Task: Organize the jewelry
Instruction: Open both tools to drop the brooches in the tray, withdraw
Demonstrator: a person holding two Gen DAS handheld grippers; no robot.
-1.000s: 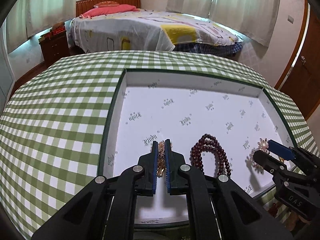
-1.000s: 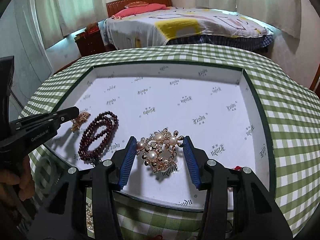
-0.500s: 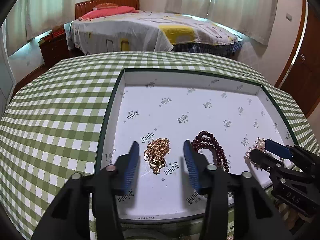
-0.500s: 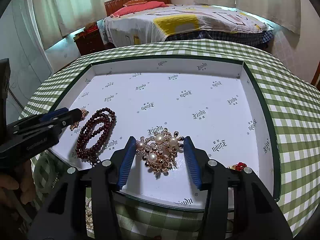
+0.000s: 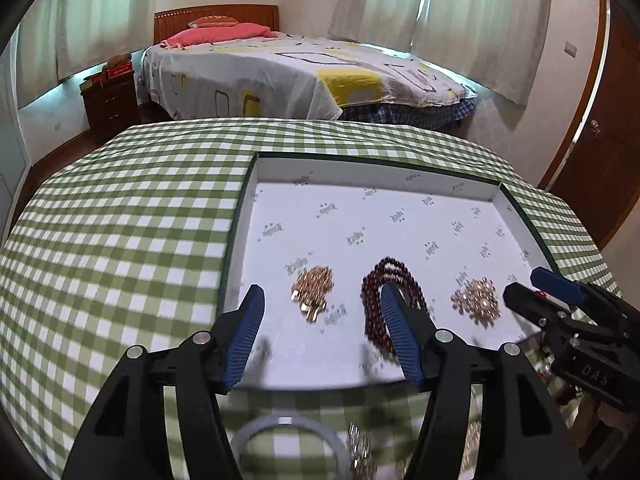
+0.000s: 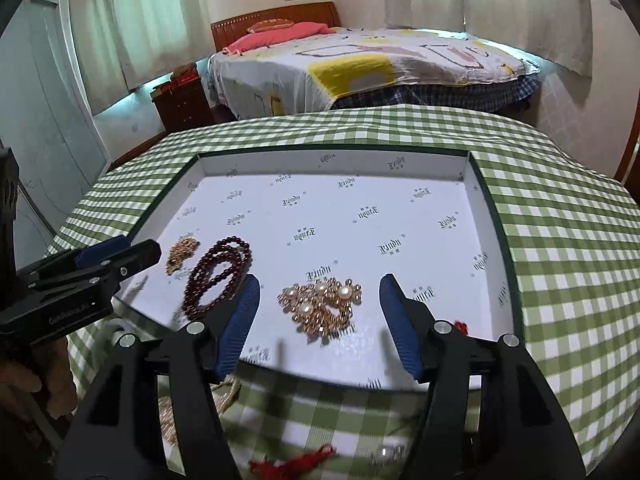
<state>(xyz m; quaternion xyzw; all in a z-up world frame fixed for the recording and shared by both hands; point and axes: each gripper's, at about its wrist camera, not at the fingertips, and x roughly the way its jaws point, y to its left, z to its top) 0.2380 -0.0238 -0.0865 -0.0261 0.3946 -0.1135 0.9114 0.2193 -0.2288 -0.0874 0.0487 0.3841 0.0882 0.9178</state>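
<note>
Three pieces lie along the near edge of the box: a gold chain nearest its left wall, dark red beads in the middle, a pearl brooch to their right. The left gripper is opening, its jaws apart with nothing pressed, the chain lying free beyond them. The right gripper is opening too, clear of the brooch. This looks like the release step, both pieces set down. More jewelry lies blurred on the cloth before the box; the next move probably calls for a reach there.
</note>
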